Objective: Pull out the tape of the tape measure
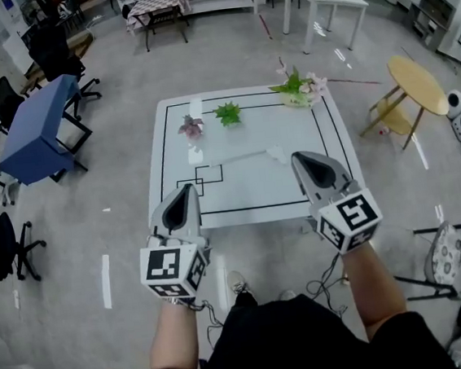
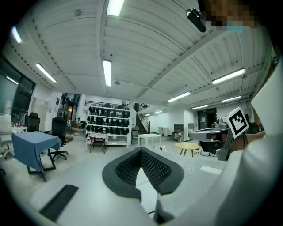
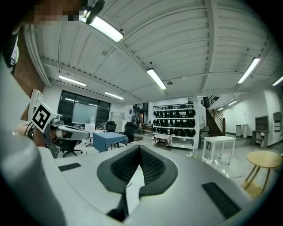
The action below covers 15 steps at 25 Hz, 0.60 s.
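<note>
On the white table (image 1: 248, 198), marked with black lines, lies a small white tape measure (image 1: 277, 153). A thin pale strip runs left from it to about the table's middle (image 1: 232, 158). My left gripper (image 1: 187, 189) is held over the table's near left edge, shut and empty. My right gripper (image 1: 298, 158) hovers above the near right part, just short of the tape measure, also shut with nothing in it. Both gripper views look out across the room and up at the ceiling; the left gripper (image 2: 141, 150) and right gripper (image 3: 139, 148) show their jaws pressed together, and the tape measure is not in those views.
A pink potted plant (image 1: 191, 126), a green plant (image 1: 227, 113) and a flower bunch (image 1: 300, 87) stand along the table's far side. A small white item (image 1: 195, 154) lies near the pink plant. A round yellow table (image 1: 418, 83) stands right, a blue table (image 1: 38, 126) left.
</note>
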Each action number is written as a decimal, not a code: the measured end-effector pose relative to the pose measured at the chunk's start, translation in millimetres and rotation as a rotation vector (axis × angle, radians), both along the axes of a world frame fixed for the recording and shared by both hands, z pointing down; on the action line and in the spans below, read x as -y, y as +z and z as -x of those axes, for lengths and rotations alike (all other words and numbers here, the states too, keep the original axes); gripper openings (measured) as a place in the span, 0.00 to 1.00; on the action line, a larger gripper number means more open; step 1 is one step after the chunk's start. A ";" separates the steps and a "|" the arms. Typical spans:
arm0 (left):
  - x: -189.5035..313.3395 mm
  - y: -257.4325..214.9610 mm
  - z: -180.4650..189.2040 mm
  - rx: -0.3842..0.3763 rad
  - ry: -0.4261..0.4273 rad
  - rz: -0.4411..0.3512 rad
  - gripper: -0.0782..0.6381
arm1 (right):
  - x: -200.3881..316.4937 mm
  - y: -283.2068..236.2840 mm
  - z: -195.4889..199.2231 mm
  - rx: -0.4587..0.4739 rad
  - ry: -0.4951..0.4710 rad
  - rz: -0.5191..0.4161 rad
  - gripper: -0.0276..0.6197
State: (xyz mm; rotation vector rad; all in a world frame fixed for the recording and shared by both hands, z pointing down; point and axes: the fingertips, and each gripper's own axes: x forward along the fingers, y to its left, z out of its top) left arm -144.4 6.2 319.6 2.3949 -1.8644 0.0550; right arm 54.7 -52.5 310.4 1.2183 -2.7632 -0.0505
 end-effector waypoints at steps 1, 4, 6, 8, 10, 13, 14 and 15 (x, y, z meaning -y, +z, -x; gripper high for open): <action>-7.9 2.8 -8.6 0.005 -0.012 0.007 0.11 | -6.6 4.7 -7.5 -0.003 -0.009 0.007 0.04; -31.8 11.4 -38.1 0.002 -0.026 0.023 0.11 | -26.2 18.8 -32.5 -0.002 -0.029 0.038 0.04; -46.2 17.7 -57.2 -0.004 -0.034 0.034 0.11 | -37.3 25.5 -48.5 -0.004 -0.042 0.054 0.04; -60.6 23.5 -73.9 -0.009 -0.043 0.046 0.11 | -48.9 29.7 -62.0 -0.004 -0.055 0.065 0.04; -75.2 26.4 -87.8 -0.005 -0.050 0.054 0.11 | -60.3 31.5 -73.0 -0.001 -0.065 0.075 0.04; -93.4 25.5 -102.2 0.003 -0.067 0.054 0.11 | -72.7 31.5 -84.3 0.015 -0.086 0.082 0.04; -98.3 24.9 -105.9 0.004 -0.073 0.053 0.11 | -76.2 31.4 -87.1 0.018 -0.092 0.083 0.04; -102.6 24.2 -109.0 0.004 -0.078 0.052 0.11 | -79.3 31.3 -89.5 0.021 -0.097 0.084 0.04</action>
